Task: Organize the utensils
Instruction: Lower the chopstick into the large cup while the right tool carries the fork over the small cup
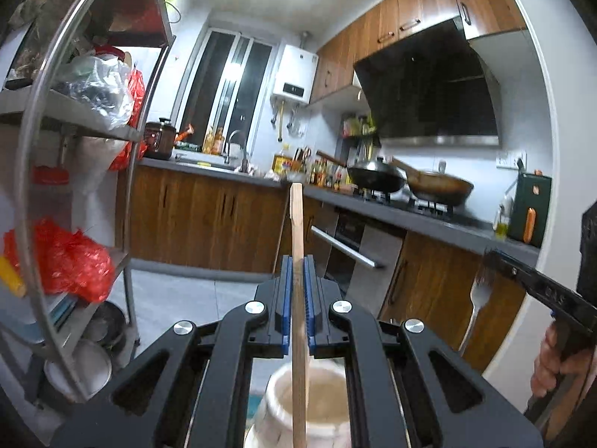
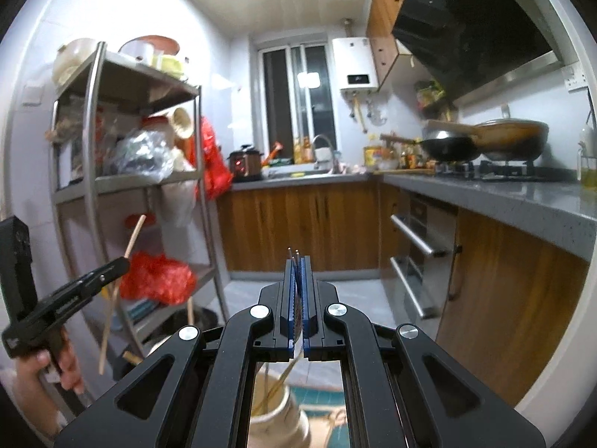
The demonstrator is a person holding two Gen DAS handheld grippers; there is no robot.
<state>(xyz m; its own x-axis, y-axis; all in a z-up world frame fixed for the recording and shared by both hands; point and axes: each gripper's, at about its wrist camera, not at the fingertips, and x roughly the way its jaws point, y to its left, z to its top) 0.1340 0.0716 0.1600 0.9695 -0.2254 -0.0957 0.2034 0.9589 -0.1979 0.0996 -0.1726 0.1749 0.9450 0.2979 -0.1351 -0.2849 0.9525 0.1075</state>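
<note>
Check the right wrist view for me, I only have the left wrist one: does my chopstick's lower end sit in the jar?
Observer: No. The chopstick hangs free below the left hand-held gripper, its lower end out to the left of the jar.
Operator: Anything inside the jar?
Observer: Yes, a few thin yellowish sticks lean inside it.
Operator: How is the fork gripped?
Observer: The right hand-held gripper is shut on the fork; only the tine tips poke past the pads.
</note>
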